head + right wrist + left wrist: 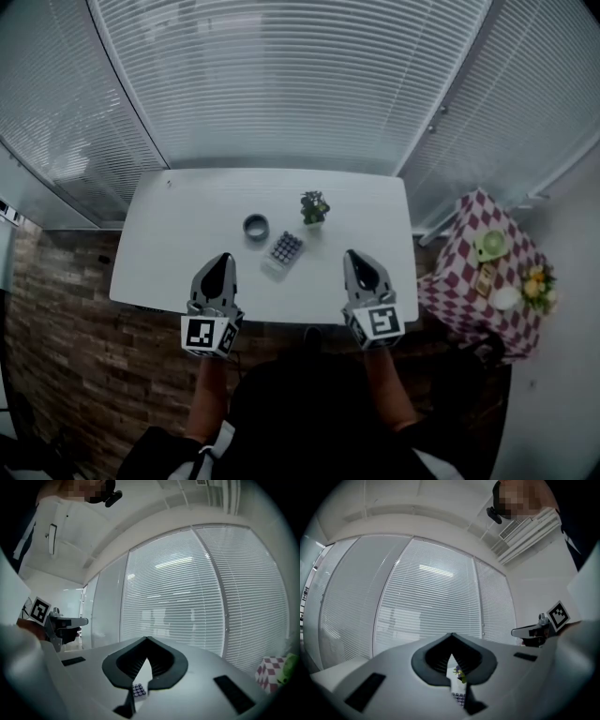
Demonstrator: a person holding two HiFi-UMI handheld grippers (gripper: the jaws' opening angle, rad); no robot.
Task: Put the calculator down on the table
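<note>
A person stands at the near edge of a white table [178, 234], a gripper in each hand. The calculator [286, 248] lies flat near the middle of the table, just ahead of both and in neither's hold. The left gripper [221, 260] and the right gripper [353, 255] are held level, each with its fingers pressed together and nothing between them, so the put-down looks complete.

The risk from here seems small. A forward push of either closed gripper could shove the calculator into the little potted plant [314, 207] just behind it, or into the dark round thing [256, 226] just to its left, and tip the plant.

Much is hard to read. Each gripper view shows only a sliver of keys below the fingertips. I cannot tell what the round thing is, or whether the pale patch at the calculator's near end is part of it. The grippers cover part of the table's near edge.
</note>
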